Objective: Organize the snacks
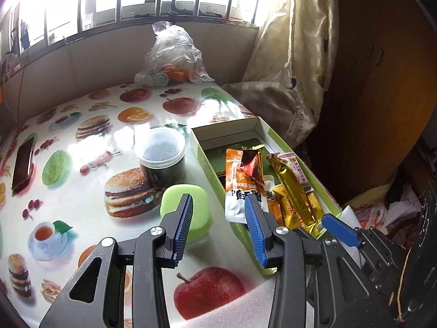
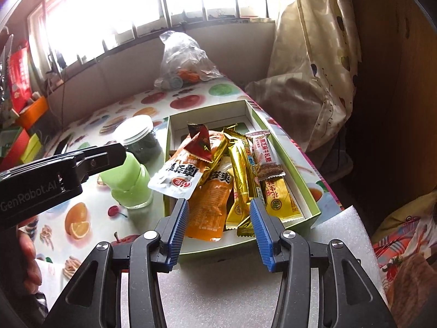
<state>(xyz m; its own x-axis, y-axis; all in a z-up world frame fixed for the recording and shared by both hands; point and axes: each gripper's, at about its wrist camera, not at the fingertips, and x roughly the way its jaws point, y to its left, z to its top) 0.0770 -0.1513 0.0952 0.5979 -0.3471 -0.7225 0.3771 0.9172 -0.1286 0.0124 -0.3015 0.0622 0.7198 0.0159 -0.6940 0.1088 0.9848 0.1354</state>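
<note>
I see the snacks [image 2: 218, 180] piled inside the box [image 2: 308, 191], which sits at the table's right edge. My right gripper [image 2: 220, 218] hangs above the box's near end, jaws apart, gripping nothing. My left gripper [image 1: 218, 218] gapes empty just left of the box, over a green tub [image 1: 174, 196].

Your snack packets [image 2: 218, 180] lie heaped, overlapping, in open green box [image 2: 311, 191]: orange pouches, gold bars, red-black triangle on top.
</note>
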